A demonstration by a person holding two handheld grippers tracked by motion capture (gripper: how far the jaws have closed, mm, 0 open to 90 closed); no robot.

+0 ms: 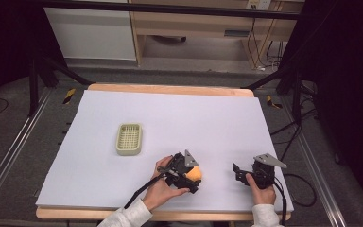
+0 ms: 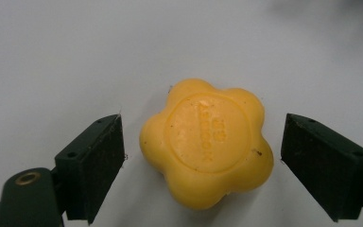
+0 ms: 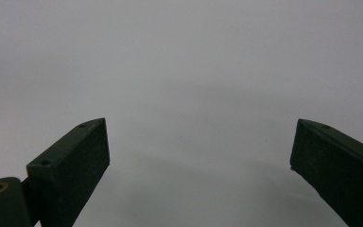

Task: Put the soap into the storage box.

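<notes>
Setting: a tabletop under a pale lavender-white sheet, its wooden edge showing along the top and bottom of the frame; grey floor, black stand legs and cables around it; light wooden furniture across the upper centre.

Item 1, left of centre in the high view: a small pale-green basket, rectangular with rounded corners and a gridded floor, standing on the sheet well apart from both hands.

Item 2, lower centre: the left claw, held in the person's left hand, white sleeve at the bottom edge. In the left gripper view its jaws are spread wide, released, one on each side of the soap, touching neither side.

Item 3, lower centre, just beside the left claw: a yellow flower-shaped soap, lying flat on the sheet, a round embossed panel with raised lettering on its upper face; lettering too small to read.

Item 4, lower right: the right claw, held in the right hand, grey plate on top. In the right gripper view its jaws stand wide apart, released, over bare sheet.
</notes>
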